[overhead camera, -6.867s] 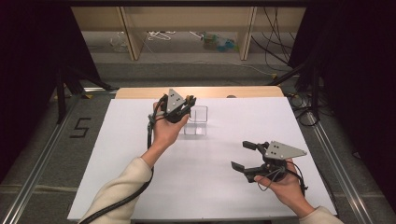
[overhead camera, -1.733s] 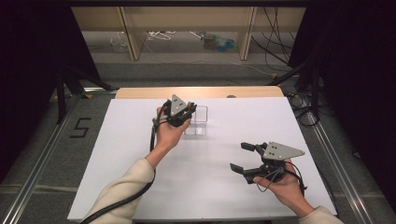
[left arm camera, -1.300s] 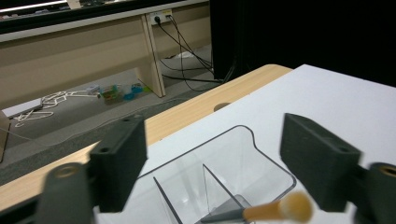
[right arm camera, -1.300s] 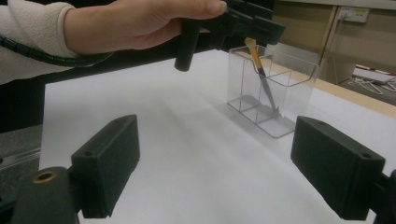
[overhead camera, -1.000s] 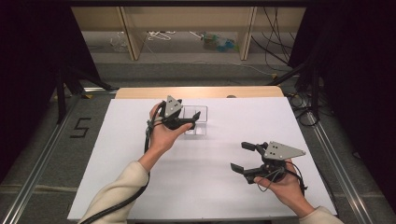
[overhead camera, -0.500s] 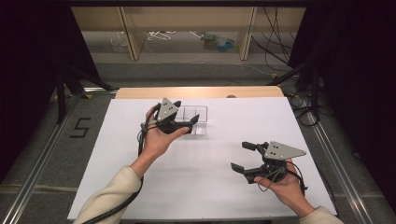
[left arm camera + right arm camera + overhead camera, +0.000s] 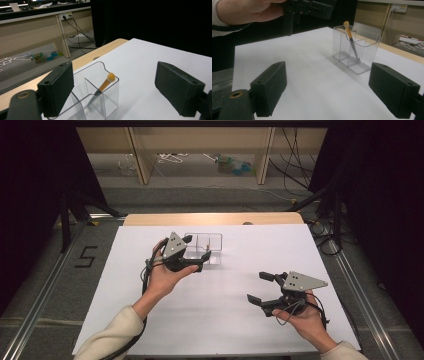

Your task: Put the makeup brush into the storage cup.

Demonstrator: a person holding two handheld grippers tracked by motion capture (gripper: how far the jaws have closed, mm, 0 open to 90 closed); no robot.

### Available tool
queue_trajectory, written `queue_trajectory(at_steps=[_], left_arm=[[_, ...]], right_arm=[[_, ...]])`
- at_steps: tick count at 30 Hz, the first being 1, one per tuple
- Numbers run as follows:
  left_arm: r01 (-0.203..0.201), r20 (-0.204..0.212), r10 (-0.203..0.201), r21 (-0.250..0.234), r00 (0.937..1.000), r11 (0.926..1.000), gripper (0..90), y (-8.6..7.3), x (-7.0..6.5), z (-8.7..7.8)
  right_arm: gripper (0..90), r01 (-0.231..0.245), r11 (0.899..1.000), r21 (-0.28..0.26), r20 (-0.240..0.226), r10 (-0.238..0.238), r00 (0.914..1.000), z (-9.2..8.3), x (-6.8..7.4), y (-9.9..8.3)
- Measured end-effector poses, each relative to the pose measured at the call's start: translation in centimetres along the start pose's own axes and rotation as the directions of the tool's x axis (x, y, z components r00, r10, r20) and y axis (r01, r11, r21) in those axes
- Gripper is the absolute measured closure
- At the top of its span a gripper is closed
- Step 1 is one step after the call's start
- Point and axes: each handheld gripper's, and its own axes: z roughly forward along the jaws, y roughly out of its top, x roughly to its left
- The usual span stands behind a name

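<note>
The left claw [image 7: 196,261] hangs with its jaws wide apart and empty, just short of the clear organizer [image 7: 100,97], where the orange-tipped brush [image 7: 106,83] leans tip-up, directly ahead between the jaws. The right claw [image 7: 261,287], also spread and empty, sits well apart from the organizer over the white worktop [image 7: 235,320], so the left is much the nearer.

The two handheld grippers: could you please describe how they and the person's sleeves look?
Each gripper, left and right, is black with two blocky, flat-faced jaws and a grey three-cornered plate on top dotted with small holes. A black cable loops from the left one along the wrist. In the gripper views a brass-coloured ring sits at the jaw base. Both sleeves are cream-coloured.
</note>
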Motion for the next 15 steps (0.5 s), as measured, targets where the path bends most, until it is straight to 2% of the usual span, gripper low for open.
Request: queue_trajectory(at_steps=[3,8,9,15], left_arm=[[-0.010,0.009,0.010,0.000,0.9999,1.0000,15.6,-0.1,-0.2,-0.5],[-0.011,0.025,0.011,0.000,0.9996,0.9999,15.5,-0.1,-0.7,-1.0],[-0.008,0.031,0.008,-0.002,0.9995,1.0000,15.5,-0.1,-0.7,-1.1],[-0.012,0.035,0.012,-0.015,0.9993,0.9998,15.6,-0.1,-0.9,-2.0]], right_arm=[[15.9,-0.001,1.000,-0.010,0.009,0.001,1.0000,0.1,0.1,0.0],[15.9,-0.003,1.000,0.009,-0.002,0.003,1.0000,0.0,0.0,0.0],[15.9,-0.005,1.000,-0.006,0.008,0.005,1.0000,0.1,0.1,0.0],[15.9,-0.003,1.000,-0.007,0.008,0.004,1.0000,0.1,0.1,0.0]])
